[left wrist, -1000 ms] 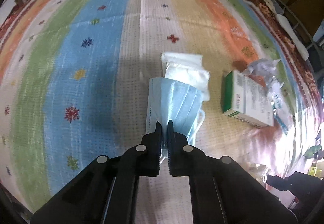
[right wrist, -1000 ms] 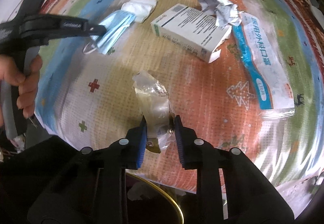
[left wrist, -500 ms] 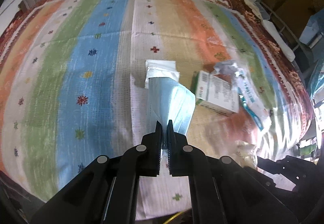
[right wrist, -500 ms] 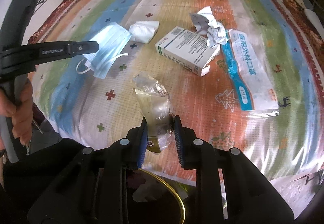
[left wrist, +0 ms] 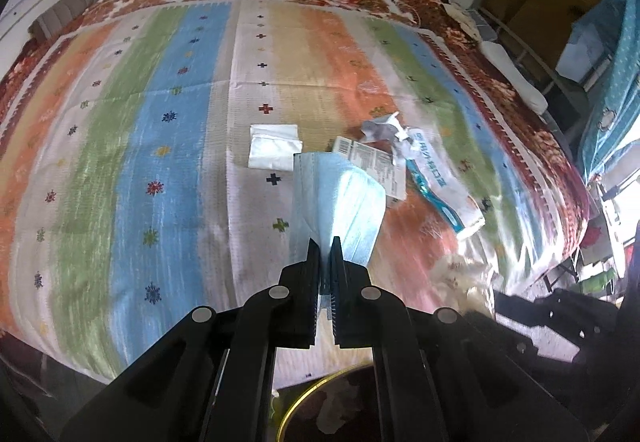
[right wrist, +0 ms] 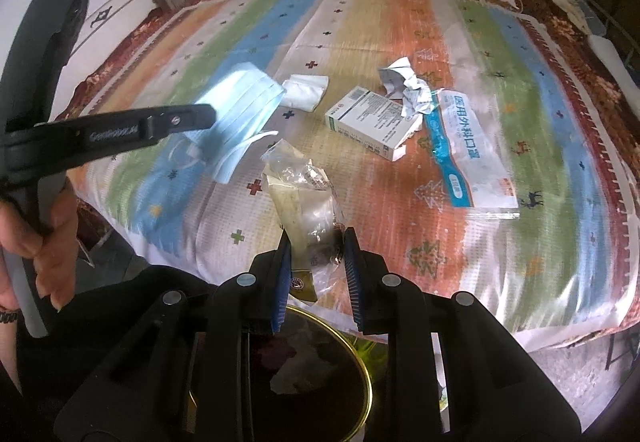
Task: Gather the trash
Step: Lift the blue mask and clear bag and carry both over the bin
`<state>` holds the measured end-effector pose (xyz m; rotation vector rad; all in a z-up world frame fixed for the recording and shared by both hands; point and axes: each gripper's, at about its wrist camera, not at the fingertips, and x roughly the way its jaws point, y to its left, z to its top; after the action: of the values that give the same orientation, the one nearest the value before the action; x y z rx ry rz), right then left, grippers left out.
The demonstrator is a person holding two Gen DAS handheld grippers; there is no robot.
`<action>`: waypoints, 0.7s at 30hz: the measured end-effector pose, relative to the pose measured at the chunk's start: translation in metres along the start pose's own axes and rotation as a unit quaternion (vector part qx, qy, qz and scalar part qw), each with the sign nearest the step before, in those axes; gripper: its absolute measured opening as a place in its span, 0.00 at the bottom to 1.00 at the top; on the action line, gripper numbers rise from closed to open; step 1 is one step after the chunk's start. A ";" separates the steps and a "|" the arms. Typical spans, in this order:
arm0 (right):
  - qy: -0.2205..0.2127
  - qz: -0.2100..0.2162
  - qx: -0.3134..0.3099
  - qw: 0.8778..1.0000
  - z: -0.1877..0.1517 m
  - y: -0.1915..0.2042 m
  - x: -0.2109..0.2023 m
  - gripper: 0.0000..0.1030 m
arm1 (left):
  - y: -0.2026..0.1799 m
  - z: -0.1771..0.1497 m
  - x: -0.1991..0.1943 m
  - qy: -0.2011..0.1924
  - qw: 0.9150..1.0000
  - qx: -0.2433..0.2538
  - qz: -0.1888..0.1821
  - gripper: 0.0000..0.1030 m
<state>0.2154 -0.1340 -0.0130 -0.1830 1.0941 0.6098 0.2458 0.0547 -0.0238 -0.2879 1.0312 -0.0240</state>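
Two tools each hold a piece of trash over the near edge of a bed (left wrist: pixel 192 146) covered with a woven blanket in blue, green, orange and white stripes dotted with small crosses and stars. The left tool (left wrist: pixel 325 242) has its black fingers pressed almost together on the edge of a pleated, pale blue mask (left wrist: pixel 336 202); in the right wrist view the mask (right wrist: pixel 240 110) hangs off that tool's tip, its thin white ear loops curling beneath. The right tool (right wrist: pixel 316 242), with ribbed blue pads, pinches a crumpled clear wrapper (right wrist: pixel 300 194), glossy and creased, with a yellowish patch and a dark bit near the pads. On the blanket lie the other pieces: a folded white tissue (right wrist: pixel 306 92), soft and squarish, at the left; a rectangular white carton (right wrist: pixel 370 120) with green edging and an open flap in the middle; a wad of crumpled paper (right wrist: pixel 406 86) touching the carton's far end; and a flat, shiny plastic pouch (right wrist: pixel 468 150) with a blue band of print at the right, just beside the carton. Below both tools, off the bed's near edge, sits a round dark bin (right wrist: pixel 348 370) with a thin gold rim and pale scraps inside.
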 end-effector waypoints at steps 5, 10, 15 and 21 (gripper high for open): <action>-0.012 -0.003 0.003 1.000 -0.008 -0.002 -0.016 0.22 | -0.007 -0.010 -0.013 -0.005 1.000 0.010 -0.002 0.04; -0.027 0.003 0.003 1.000 -0.016 0.002 -0.032 0.22 | -0.015 -0.021 -0.029 -0.012 1.000 0.015 -0.017 0.04; -0.034 0.005 -0.004 0.999 -0.025 0.008 -0.042 0.22 | -0.024 -0.035 -0.044 -0.019 0.999 0.028 -0.028 0.04; -0.045 0.011 -0.007 0.999 -0.037 0.014 -0.056 0.22 | -0.030 -0.053 -0.060 -0.026 0.998 0.034 -0.044 0.04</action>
<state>0.1608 -0.1592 0.0210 -0.1538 1.0062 0.6405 0.1733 0.0229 0.0086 -0.2707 0.9637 -0.1305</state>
